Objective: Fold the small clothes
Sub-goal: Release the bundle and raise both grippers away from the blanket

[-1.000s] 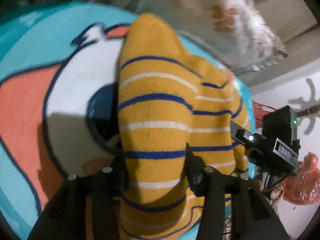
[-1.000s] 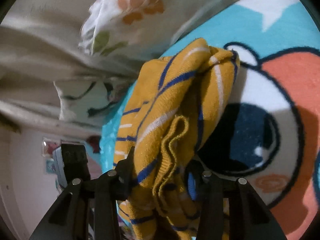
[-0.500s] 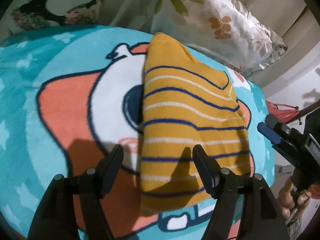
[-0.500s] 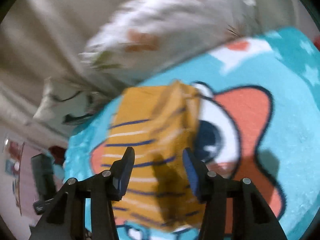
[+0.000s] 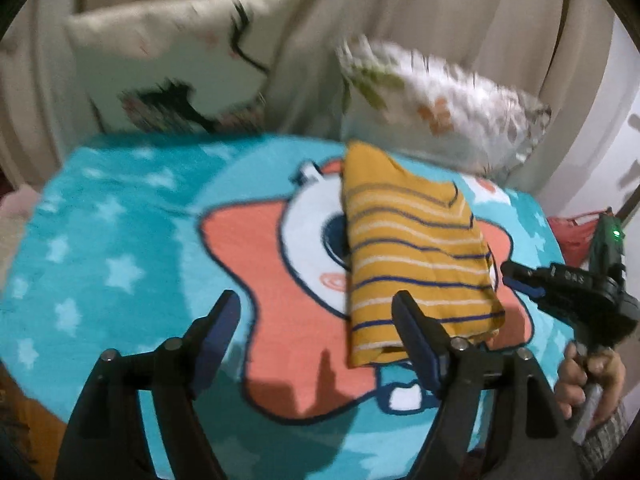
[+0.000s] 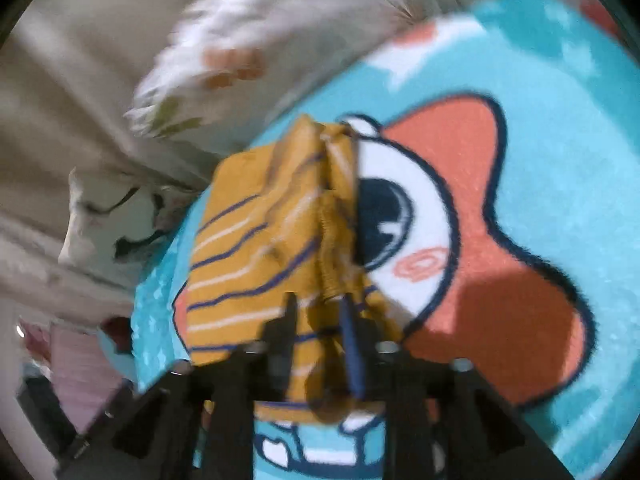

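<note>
In the left wrist view, a cream pillow (image 5: 176, 60) with a dark printed drawing fills the upper left, and a blurred leaf-print pillow (image 5: 440, 96) lies at upper centre-right. Below them spreads the teal blanket (image 5: 120, 240) with white stars and an orange cartoon star figure. The left gripper (image 5: 316, 316) hangs above it, its jaws wide and opening, with only blanket between them; its right finger overlaps the near corner of the garment in the picture. A second ago those fingers were clamped on the cloth.

The yellow striped garment (image 5: 412, 248), banded in navy and white, lies folded on the blanket right of centre. Its long axis runs from the bottom of the frame up toward the leaf-print pillow, narrowing at the far end; the stripes cross it. A second ago it was bunched and lifted; now it lies flat as a neat oblong.

At the right edge the right gripper (image 5: 520, 278) shows, held by a hand (image 5: 588, 376). White lettering on its body is too blurred to read.

In the right wrist view, the garment (image 6: 256, 248) stretches from lower centre up and slightly left, its right side ridged in folds. The right gripper (image 6: 316, 312) is narrow and closing, with the near edge of the cloth seen between its fingers; blur hides whether the pads press on it.
</note>
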